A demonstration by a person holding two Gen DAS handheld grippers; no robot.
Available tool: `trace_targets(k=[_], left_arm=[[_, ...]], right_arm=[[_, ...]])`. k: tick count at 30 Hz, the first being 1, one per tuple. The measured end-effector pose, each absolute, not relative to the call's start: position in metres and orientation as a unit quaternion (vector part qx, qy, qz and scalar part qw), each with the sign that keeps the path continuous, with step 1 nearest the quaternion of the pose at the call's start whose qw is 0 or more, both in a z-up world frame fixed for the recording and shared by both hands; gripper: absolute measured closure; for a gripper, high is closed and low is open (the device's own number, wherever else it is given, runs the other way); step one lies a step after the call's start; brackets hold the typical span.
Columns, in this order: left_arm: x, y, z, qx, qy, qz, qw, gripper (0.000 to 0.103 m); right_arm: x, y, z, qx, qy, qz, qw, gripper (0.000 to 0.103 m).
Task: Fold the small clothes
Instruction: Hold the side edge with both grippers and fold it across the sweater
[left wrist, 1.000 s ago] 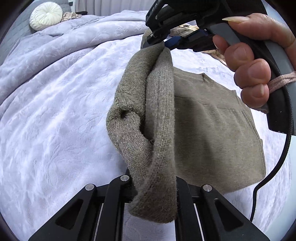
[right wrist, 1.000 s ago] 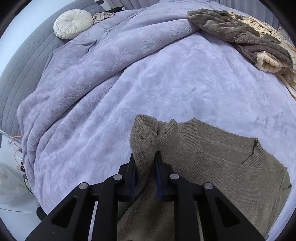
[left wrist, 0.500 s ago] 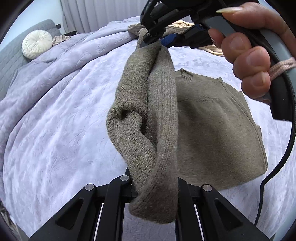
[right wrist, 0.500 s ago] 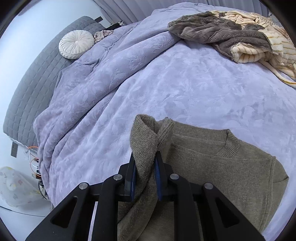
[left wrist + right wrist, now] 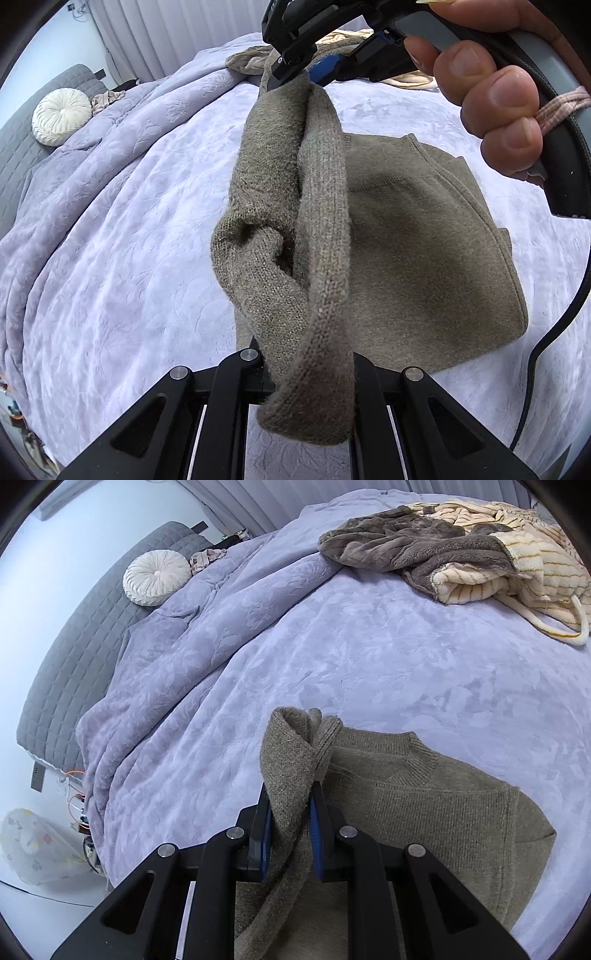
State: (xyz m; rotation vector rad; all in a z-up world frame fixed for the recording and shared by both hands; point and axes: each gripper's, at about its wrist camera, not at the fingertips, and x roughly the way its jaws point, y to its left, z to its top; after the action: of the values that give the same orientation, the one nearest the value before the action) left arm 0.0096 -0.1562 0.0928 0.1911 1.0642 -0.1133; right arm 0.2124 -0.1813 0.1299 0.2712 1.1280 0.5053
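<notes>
From the left wrist view, my left claw (image 5: pixel 306 373) is clenched on the cuff end of the olive knit sweater's (image 5: pixel 417 254) sleeve (image 5: pixel 295 221), and the sleeve runs up, taut and twisted, to the right claw (image 5: pixel 295 74), held by the person's hand (image 5: pixel 495 85) at the top of the frame. The sweater's body lies flat on the lilac bedspread (image 5: pixel 129 240), already folded in on its far side. I reckon the sleeve is being carried across the body. The twist worries me: laid down like this, it would bunch rather than lie flat.

From the right wrist view, my right claw (image 5: pixel 290 834) is clamped on the sleeve (image 5: pixel 291 771) near the shoulder, blue pads pressing the knit. The collar (image 5: pixel 413 757) sits just beside it. A hard pull could drag the whole sweater (image 5: pixel 443 830) and undo the fold. A heap of fleece garments (image 5: pixel 461 557) lies well apart.
</notes>
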Motion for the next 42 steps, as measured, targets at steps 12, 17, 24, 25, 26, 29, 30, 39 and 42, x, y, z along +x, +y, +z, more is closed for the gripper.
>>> trace_targets(k=[12,17,24,25,26,29,30,39,42], left_arm=[[0.009,-0.18,0.092,0.121,0.507,-0.042,0.852,0.092],[0.007,-0.19,0.088,0.126,0.506,-0.039,0.852,0.092],[0.007,-0.194,0.085,0.135,0.508,-0.041,0.849,0.092],[0.007,-0.194,0.085,0.136,0.508,-0.041,0.849,0.092],[0.008,-0.194,0.086,0.137,0.508,-0.042,0.849,0.092],[0.008,-0.194,0.086,0.139,0.508,-0.041,0.849,0.092],[0.008,-0.194,0.086,0.14,0.508,-0.042,0.849,0.092],[0.004,-0.203,0.086,0.153,0.504,-0.043,0.849,0.092],[0.003,-0.207,0.085,0.161,0.503,-0.049,0.848,0.092]], right_arm=[[0.207,-0.209,0.133,0.134,0.518,0.239,0.81,0.084],[0.202,-0.225,0.133,0.127,0.515,0.244,0.811,0.084],[0.197,-0.242,0.13,0.128,0.513,0.241,0.814,0.084],[0.197,-0.243,0.13,0.13,0.513,0.241,0.814,0.084],[0.196,-0.245,0.13,0.13,0.512,0.242,0.814,0.084],[0.195,-0.248,0.131,0.131,0.51,0.241,0.815,0.084],[0.195,-0.249,0.132,0.13,0.509,0.241,0.816,0.084],[0.191,-0.26,0.137,0.129,0.505,0.244,0.818,0.084],[0.189,-0.267,0.138,0.133,0.503,0.244,0.818,0.084]])
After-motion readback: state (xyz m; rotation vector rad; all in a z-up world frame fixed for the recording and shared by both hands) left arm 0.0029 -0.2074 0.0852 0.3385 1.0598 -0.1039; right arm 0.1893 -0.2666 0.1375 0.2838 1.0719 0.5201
